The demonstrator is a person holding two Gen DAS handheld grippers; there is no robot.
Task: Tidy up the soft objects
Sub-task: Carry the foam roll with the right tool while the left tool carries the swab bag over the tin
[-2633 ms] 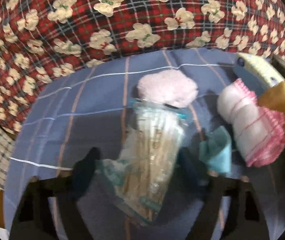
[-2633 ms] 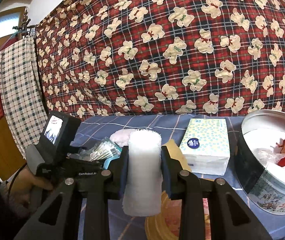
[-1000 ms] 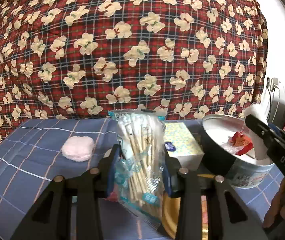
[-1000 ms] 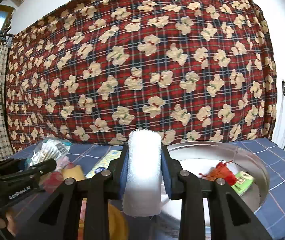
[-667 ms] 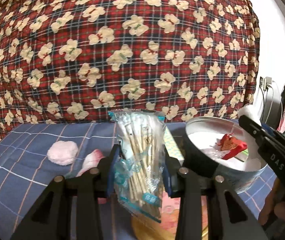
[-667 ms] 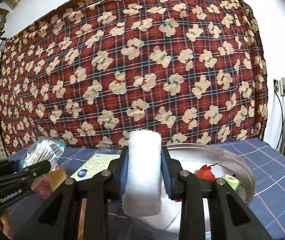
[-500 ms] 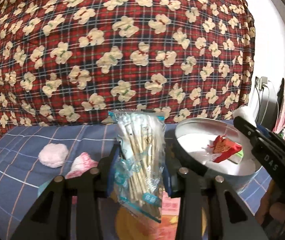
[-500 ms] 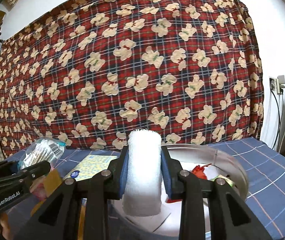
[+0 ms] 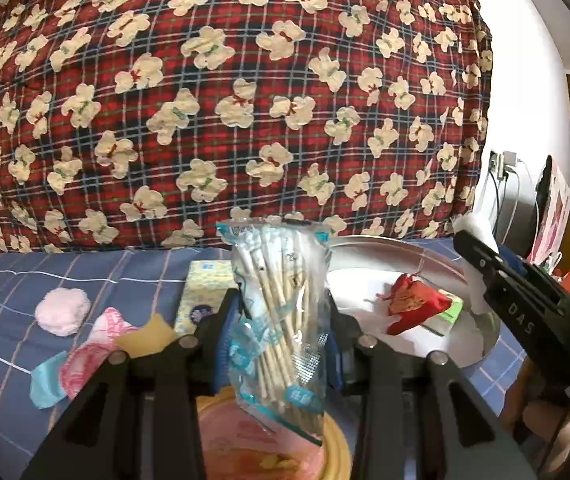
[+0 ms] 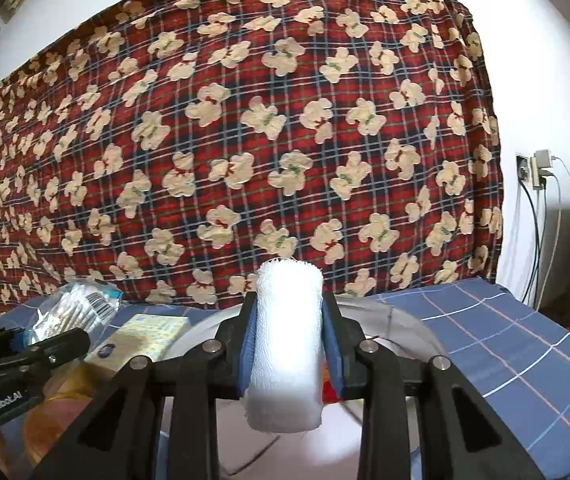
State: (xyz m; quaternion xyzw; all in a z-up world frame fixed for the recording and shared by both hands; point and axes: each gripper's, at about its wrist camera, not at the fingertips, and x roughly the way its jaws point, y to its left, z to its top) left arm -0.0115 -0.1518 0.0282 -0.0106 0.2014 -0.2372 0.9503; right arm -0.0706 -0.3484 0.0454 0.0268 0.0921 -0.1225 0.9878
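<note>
white gauze roll [image 10: 288, 344], frayed top, upright between blue pads [image 10: 249, 340]

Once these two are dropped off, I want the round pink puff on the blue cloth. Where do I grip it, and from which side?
Take the pink puff across its middle, coming from above. It lies flat as a low disc on the blue checked cloth with bare cloth all round, so either gripper's fingers should fit both sides. It looks fluffy; likely squeezes, so close well in.

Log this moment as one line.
left tool: holds swab bag | right tool: holds gauze roll | both near tin
</note>
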